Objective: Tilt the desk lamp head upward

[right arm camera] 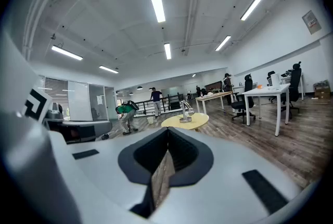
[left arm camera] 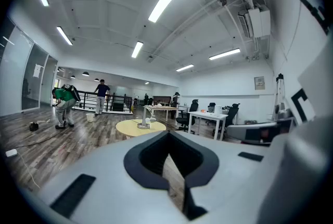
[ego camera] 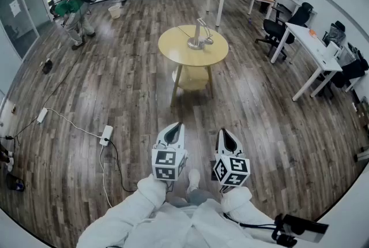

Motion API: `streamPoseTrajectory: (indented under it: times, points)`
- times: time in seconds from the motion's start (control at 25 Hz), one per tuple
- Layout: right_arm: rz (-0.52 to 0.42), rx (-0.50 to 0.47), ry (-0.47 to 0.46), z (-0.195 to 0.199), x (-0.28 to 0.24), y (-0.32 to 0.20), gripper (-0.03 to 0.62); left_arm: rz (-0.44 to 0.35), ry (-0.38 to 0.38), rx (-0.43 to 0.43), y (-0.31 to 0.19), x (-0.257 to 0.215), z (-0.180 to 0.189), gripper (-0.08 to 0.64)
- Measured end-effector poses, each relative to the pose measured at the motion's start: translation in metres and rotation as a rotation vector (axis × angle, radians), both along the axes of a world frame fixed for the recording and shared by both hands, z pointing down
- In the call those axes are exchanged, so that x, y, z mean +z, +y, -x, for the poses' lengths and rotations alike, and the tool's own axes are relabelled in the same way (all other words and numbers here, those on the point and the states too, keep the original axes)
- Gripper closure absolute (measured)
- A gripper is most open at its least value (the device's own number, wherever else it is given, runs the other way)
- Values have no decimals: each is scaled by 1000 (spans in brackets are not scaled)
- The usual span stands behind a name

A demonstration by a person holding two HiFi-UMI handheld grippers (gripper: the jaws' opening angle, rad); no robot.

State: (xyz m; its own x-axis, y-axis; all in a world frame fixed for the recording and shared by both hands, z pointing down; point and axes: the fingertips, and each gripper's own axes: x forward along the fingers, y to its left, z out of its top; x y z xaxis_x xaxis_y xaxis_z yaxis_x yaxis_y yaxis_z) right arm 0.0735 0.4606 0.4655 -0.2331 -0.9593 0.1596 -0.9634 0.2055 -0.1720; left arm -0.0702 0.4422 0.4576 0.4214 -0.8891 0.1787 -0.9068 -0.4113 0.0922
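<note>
Nearest me, both forearms in white sleeves (ego camera: 135,206) are tucked close to my body. The left gripper (ego camera: 174,128) and right gripper (ego camera: 225,136) sit side by side, level, noses toward 12 o'clock. Each has its jaws closed flat together with nothing between them. A bare stretch of wood floor (ego camera: 132,97) lies ahead, with a power strip (ego camera: 106,135) at 10 o'clock. Well beyond, at 12 o'clock, stands the round yellow table (ego camera: 173,53), and the desk lamp (ego camera: 199,36) sits on its far half, head bent low. By my assessment the task is at the approach step, with no contact made. Next I must walk up to the table, open one gripper and take the lamp head, perhaps steadying the base with the other.
</note>
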Motion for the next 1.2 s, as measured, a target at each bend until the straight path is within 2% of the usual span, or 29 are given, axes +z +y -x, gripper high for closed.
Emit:
streamPoseTrajectory:
  times: [0.48, 0.8, 1.2]
  points:
    - [-4, -58, -39, -6, 0, -107, 578, 14, -33, -15, -95, 6, -22, 558]
    - [-9, -80, -48, -27, -9, -179, 578, 21, -39, -47, -165, -1, -37, 558]
    - [-2, -87, -45, -60, -7, -255, 578, 25, -48, -33, -238, 4, -73, 558]
